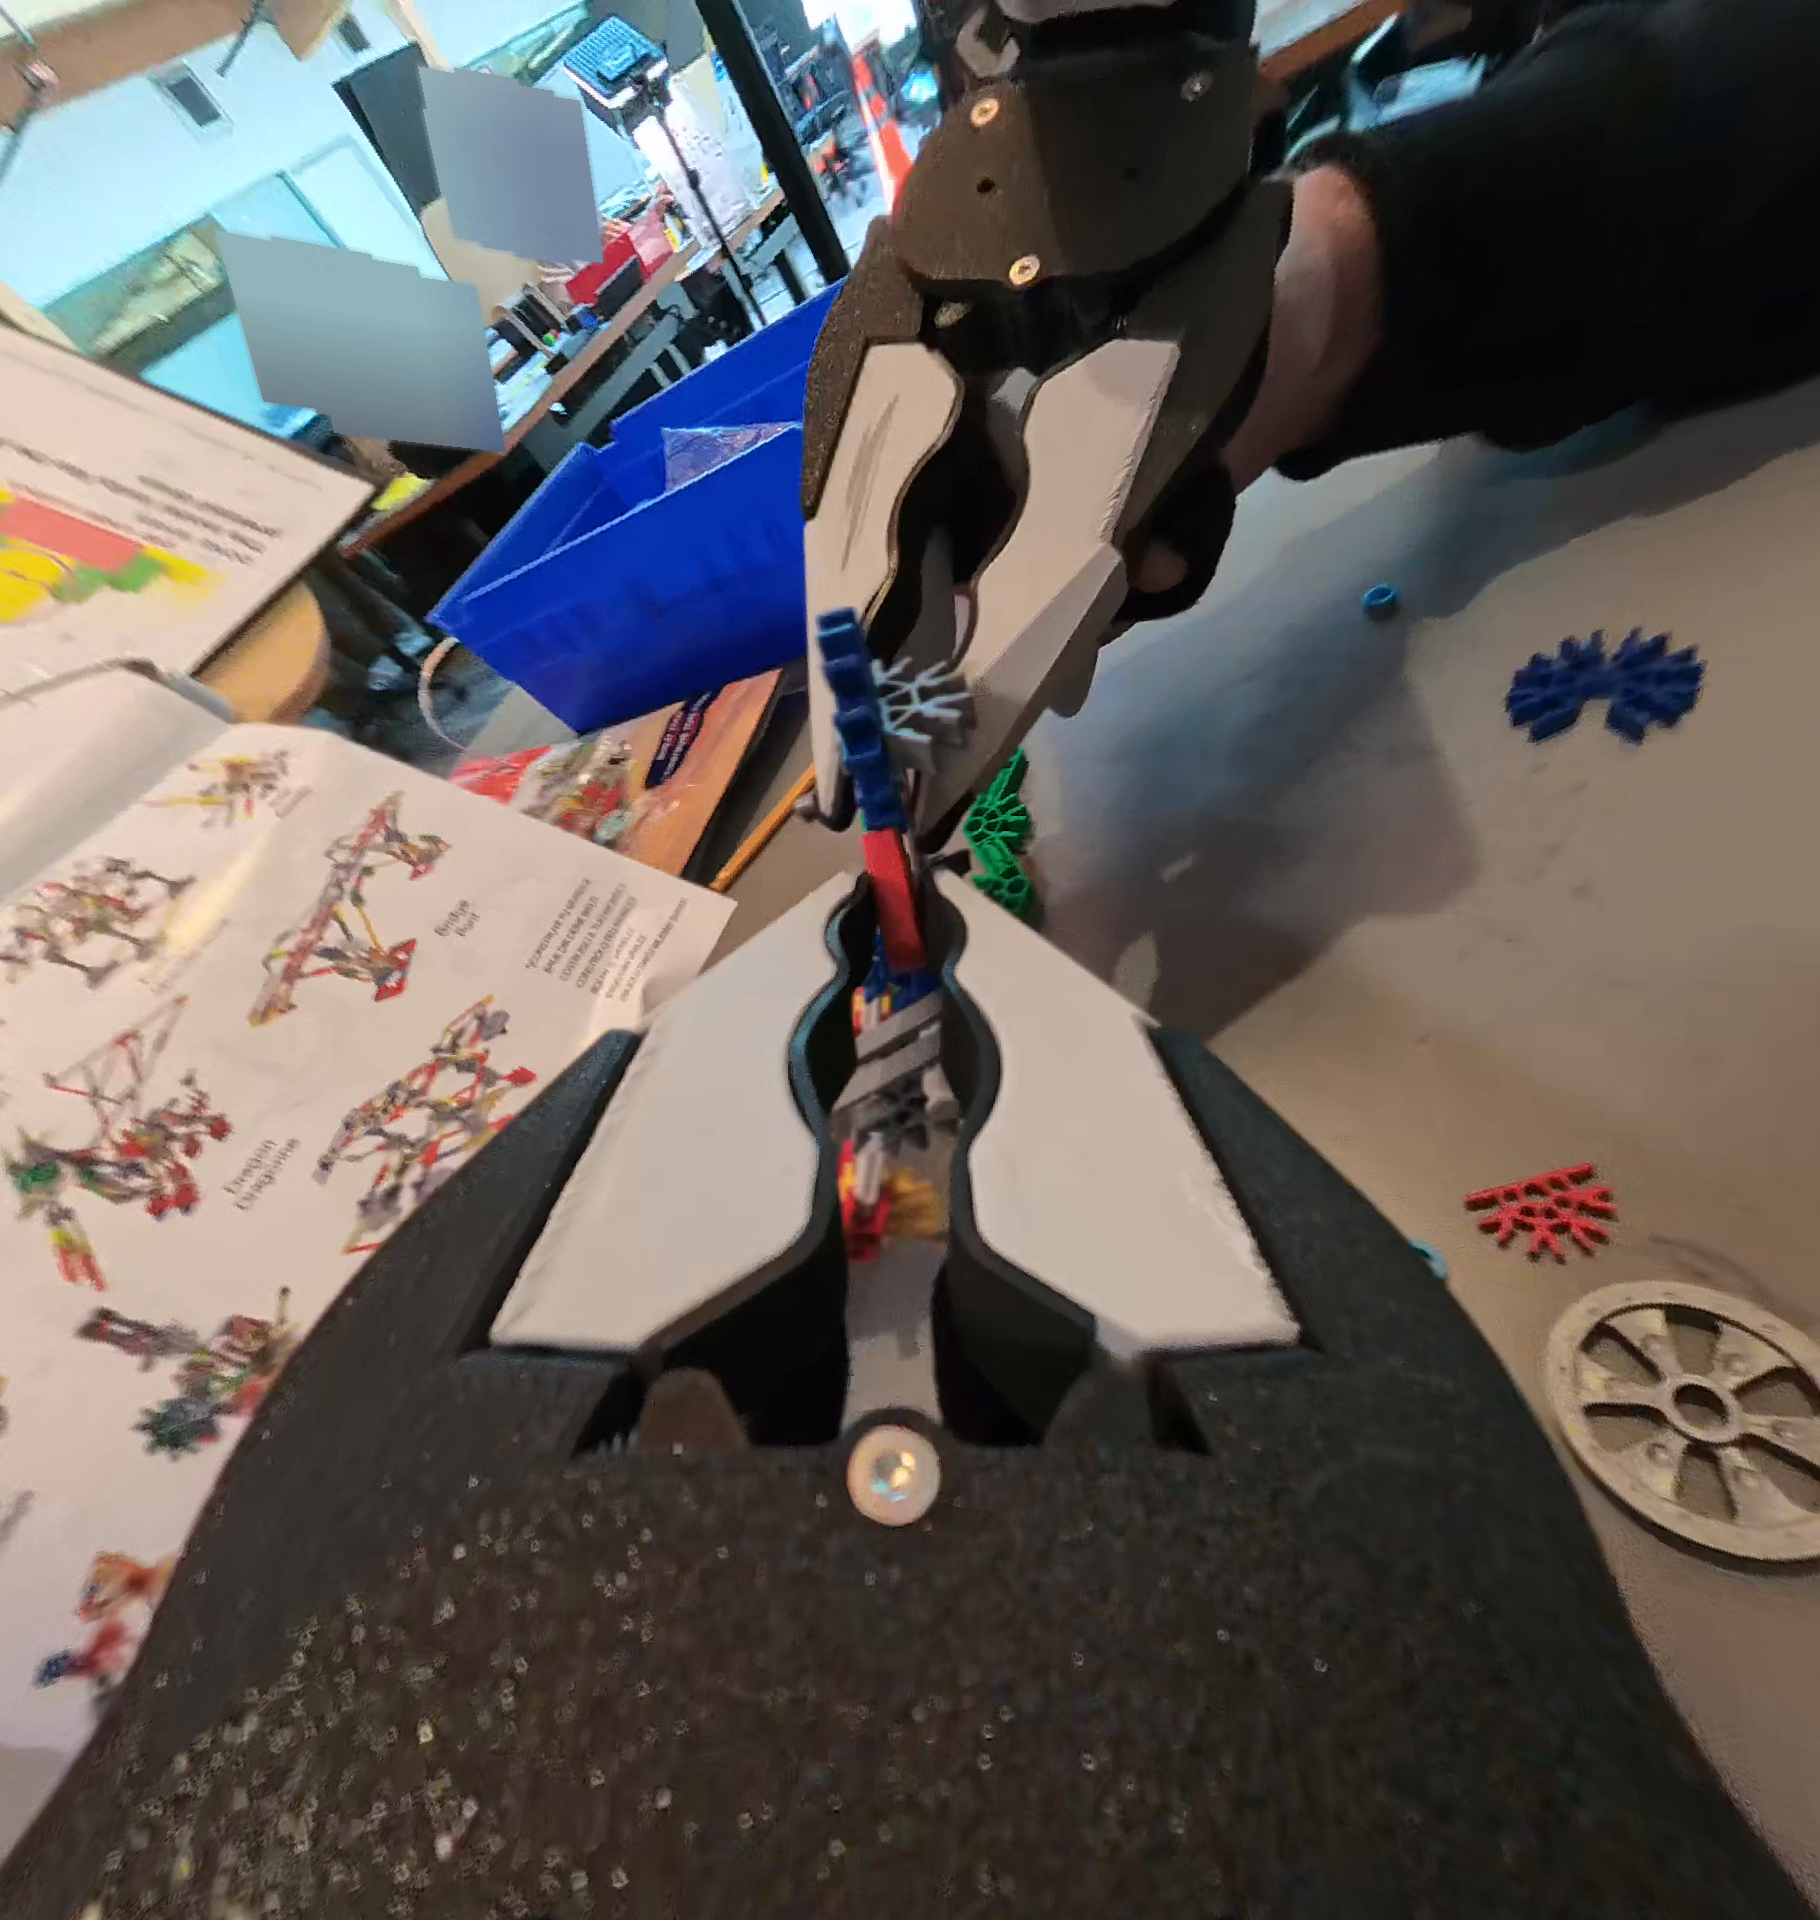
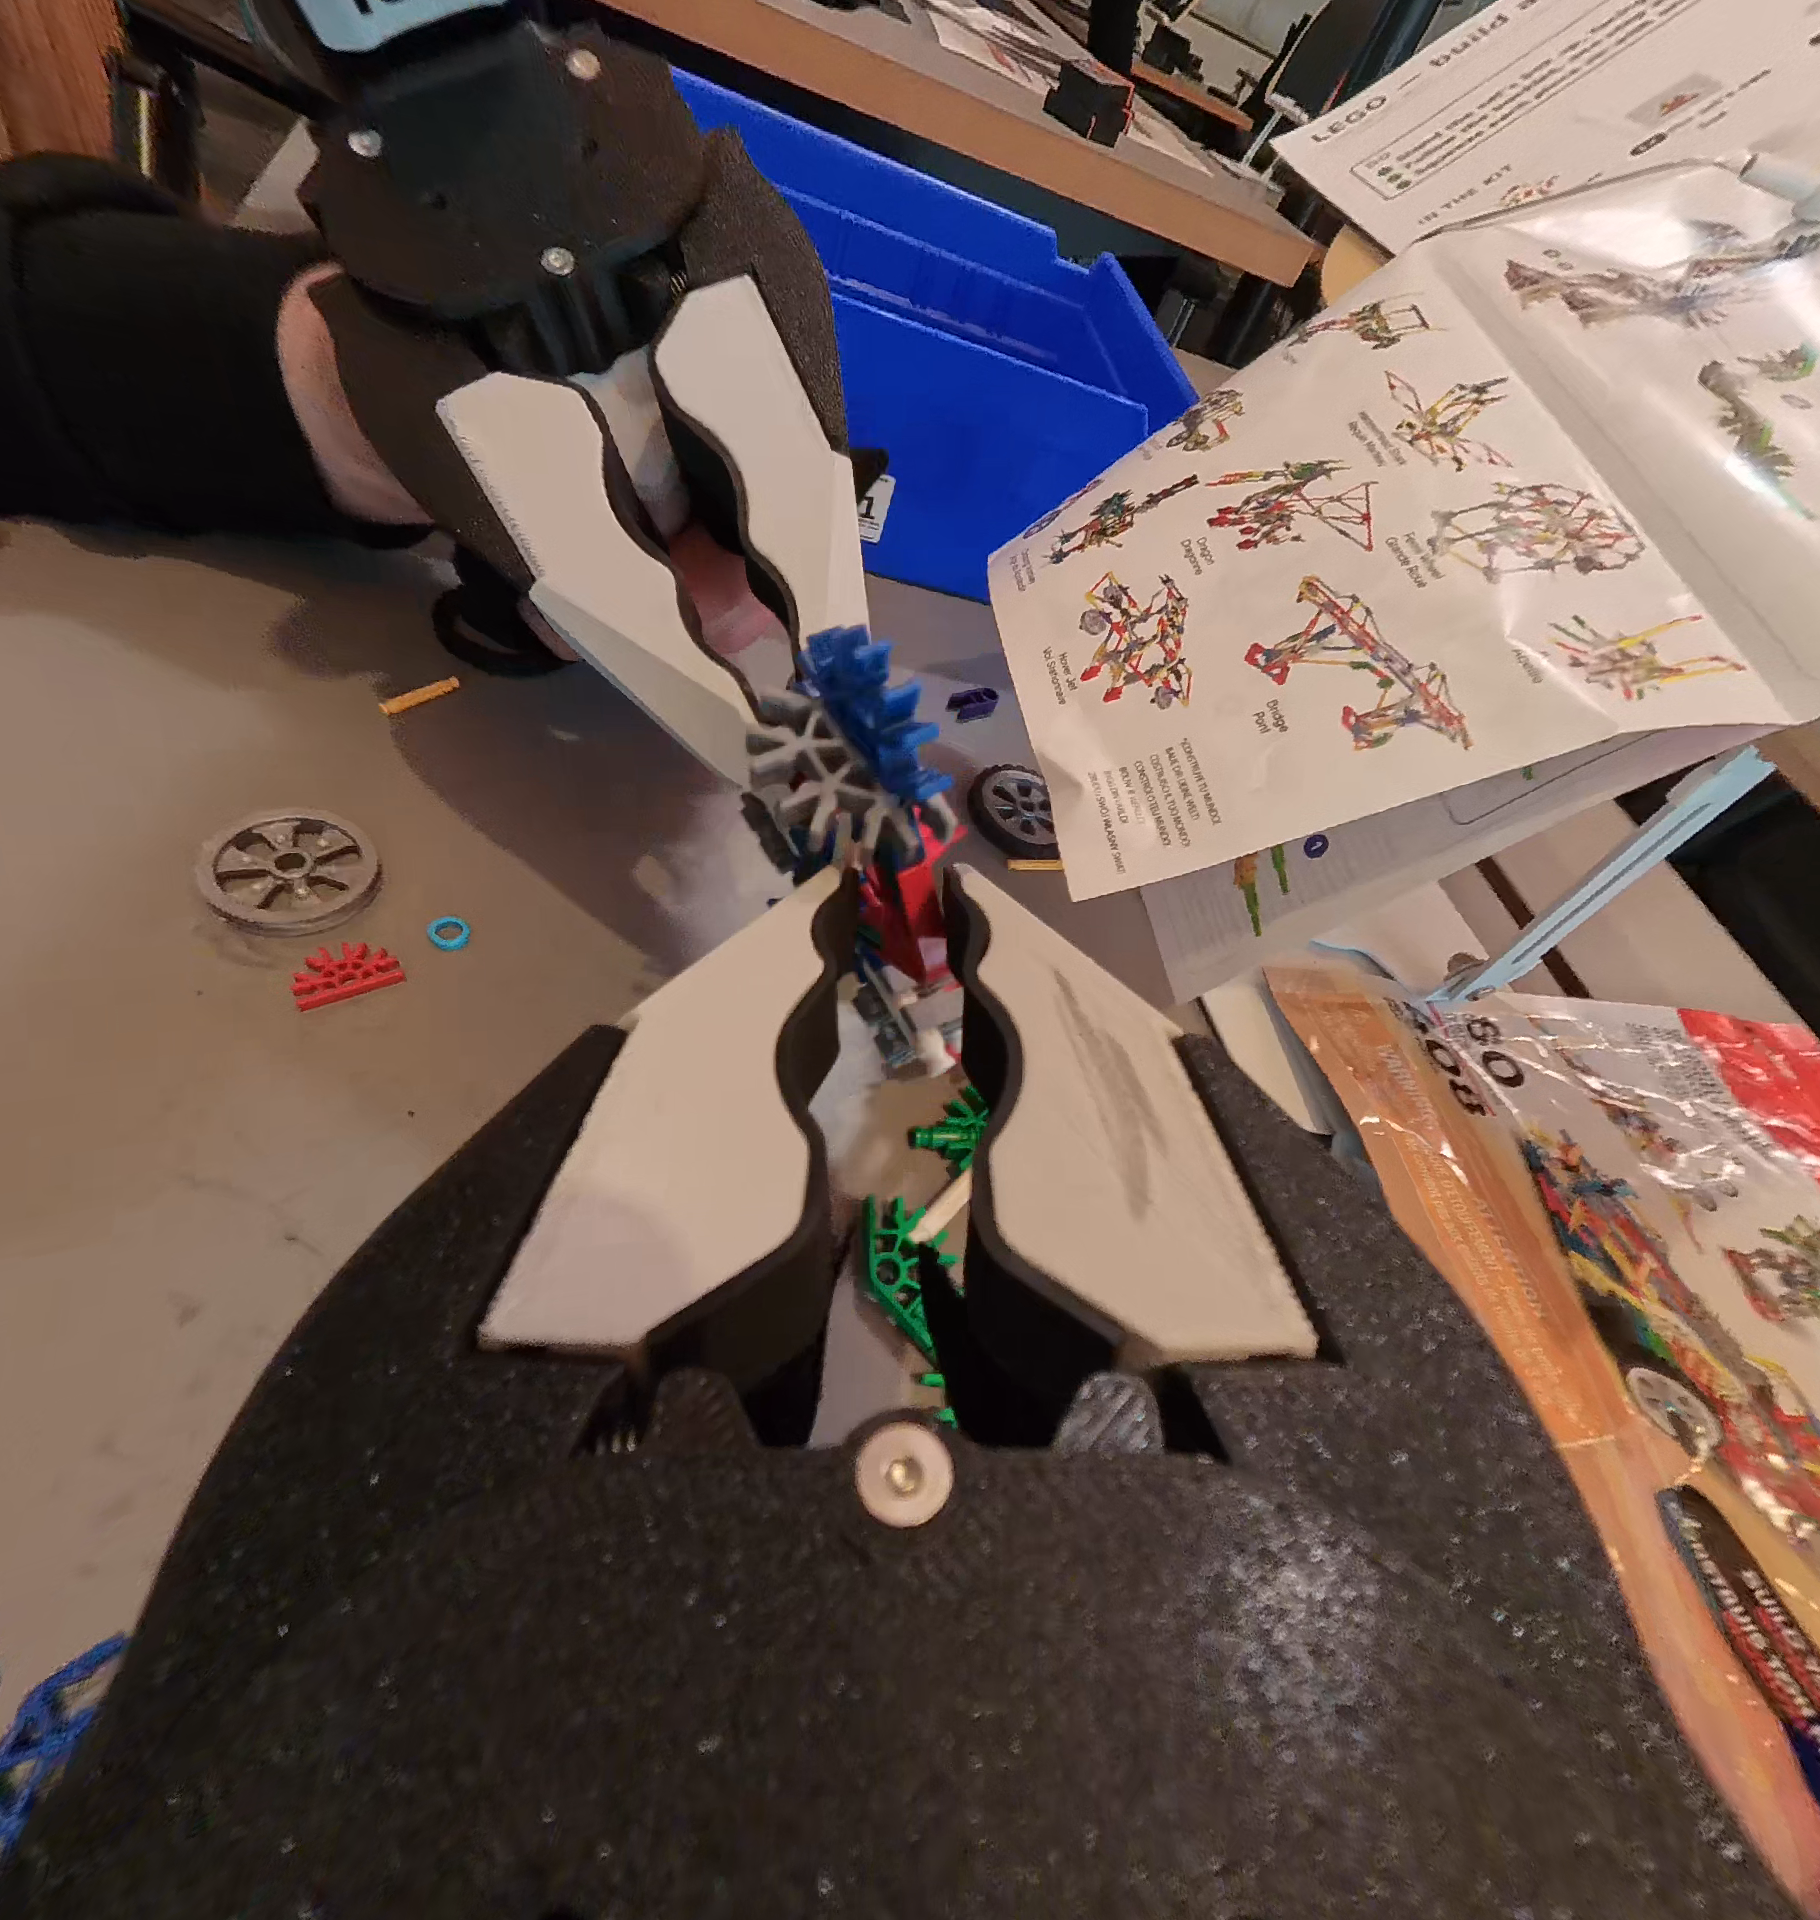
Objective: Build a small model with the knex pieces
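Both grippers meet on a small assembly of a blue toothed connector [image 1: 852, 707], a grey snowflake connector [image 1: 921, 691] and a red piece [image 1: 893, 899]. My left gripper [image 1: 895, 899] is shut on the red piece at its fingertips. My right gripper [image 2: 898, 888] comes from the opposite side. Its jaws stand narrowly apart and close on the red part [image 2: 901, 904], with the blue connector [image 2: 864, 696] and the grey connector [image 2: 812, 774] just beyond the tips. The assembly is held above the grey table [image 1: 1508, 935]. Gloved hands hold both grippers.
On the table lie a grey spoked wheel [image 2: 288, 868], a red connector [image 2: 348, 977], a blue ring [image 2: 448, 932], dark blue connectors [image 1: 1607, 686], green connectors [image 2: 901, 1262] and a small tyre [image 2: 1015, 805]. A blue bin [image 2: 989, 343], instruction sheets [image 1: 262, 1039] and a parts bag [image 2: 1612, 1247] border the work area. Both grippers' tips are close together, under 4 cm apart. It is some 12 cm from my left tips to the red connector [image 2: 348, 977]. It turns up in the left wrist view [image 1: 1533, 1218] as well.
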Tool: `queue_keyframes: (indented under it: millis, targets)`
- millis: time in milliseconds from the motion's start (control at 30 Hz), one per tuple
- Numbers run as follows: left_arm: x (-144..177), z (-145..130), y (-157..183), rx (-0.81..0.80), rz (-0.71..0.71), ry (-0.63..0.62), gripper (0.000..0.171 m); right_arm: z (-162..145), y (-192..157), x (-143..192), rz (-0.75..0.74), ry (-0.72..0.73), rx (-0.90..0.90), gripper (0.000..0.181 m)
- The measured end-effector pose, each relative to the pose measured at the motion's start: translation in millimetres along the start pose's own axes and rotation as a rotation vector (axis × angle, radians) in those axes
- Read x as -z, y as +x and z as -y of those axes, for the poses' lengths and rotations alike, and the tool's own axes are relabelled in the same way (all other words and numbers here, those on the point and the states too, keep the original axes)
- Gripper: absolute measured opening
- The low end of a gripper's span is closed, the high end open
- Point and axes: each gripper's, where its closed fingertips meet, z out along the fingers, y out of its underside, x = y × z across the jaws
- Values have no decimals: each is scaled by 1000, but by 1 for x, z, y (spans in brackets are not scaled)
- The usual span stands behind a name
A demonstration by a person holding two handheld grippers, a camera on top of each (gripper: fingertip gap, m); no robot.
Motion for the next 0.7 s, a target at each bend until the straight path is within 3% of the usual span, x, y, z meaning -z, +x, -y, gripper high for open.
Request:
queue_keyframes:
  millis: [333, 533, 700]
  targets:
    - [3, 12, -5, -151, 117, -9, 3, 11, 4, 6, -36, 66, 24, 18]
    - [2, 17, -10, -351, 251, -62, 3, 13, 9, 12, -68, 74, 62, 24]
    - [2, 19, -9, -400, 266, -69, 3, 13, 8, 14, -68, 62, 92, 25]
